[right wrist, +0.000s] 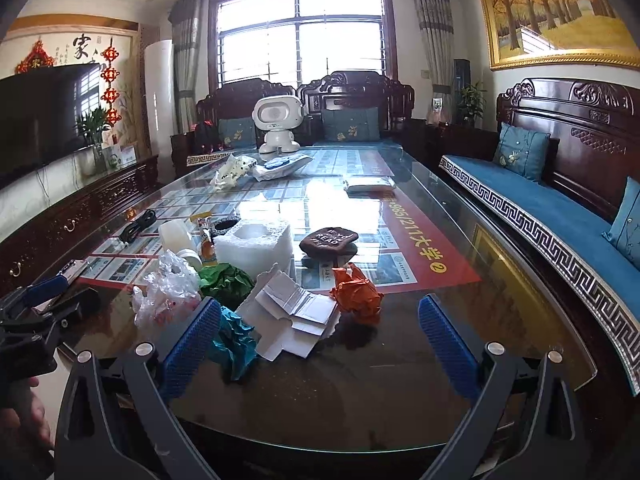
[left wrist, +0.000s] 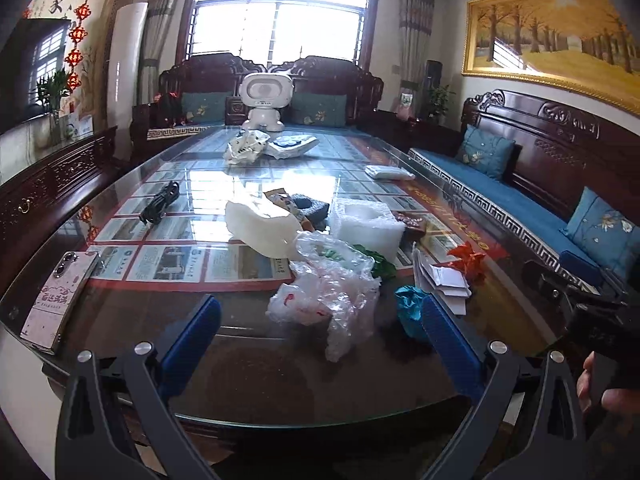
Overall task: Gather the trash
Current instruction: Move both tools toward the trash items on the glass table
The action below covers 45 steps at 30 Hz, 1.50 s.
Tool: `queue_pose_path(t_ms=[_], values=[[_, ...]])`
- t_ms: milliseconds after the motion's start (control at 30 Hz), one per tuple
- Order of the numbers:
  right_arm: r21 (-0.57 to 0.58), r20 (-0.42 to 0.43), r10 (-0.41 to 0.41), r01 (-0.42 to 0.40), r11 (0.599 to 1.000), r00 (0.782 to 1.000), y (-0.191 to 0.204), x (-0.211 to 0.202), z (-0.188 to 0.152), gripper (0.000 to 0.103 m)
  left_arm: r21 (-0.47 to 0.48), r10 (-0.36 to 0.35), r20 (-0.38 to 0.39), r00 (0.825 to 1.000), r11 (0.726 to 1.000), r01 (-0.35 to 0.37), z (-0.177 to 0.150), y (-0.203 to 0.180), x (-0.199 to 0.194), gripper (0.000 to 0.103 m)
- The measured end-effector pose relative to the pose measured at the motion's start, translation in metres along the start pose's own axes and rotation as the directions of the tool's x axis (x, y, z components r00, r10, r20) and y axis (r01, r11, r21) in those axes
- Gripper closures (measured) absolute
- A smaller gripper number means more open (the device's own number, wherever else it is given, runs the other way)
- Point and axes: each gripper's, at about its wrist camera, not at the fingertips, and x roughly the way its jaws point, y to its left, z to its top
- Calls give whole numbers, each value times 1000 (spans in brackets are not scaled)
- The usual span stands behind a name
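Two tools spread, three paper wads.

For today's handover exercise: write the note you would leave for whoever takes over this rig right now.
Left gripper: open, empty, above the near table edge facing the clear plastic bag.
Right gripper: open, empty, facing the white folded cardboard.
Trash sits near the front of the glass table: teal paper ball, orange paper ball, green paper ball, white foam block.
Done: nothing collected yet.
Left: pick up every piece.
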Motion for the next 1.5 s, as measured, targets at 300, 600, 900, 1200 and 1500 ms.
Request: queue_pose_path(t_ms=[300,600,900,1200,1500], values=[[6,5,57,-57,998,998,1,-5,0,8,-65,-6,-17,1000,998,5,11,2,5,4],[-27,4,53,-53,998,999,8,-6,0,8,-11,81,16,997,997,-81,5,-3,-4,4],[-27,-2,64,-64,998,998,7,0,-2,8,58,95,-4,995,994,-94,1,-14,8,4],[-3,0,59,-59,998,998,-4,1,-1,8,87,76,6,997,993,-76,1,-20,8,4],[15,-9,58,-58,998,998,-12,2,-5,8,87,85,-23,996,993,-83,3,-17,26,4]])
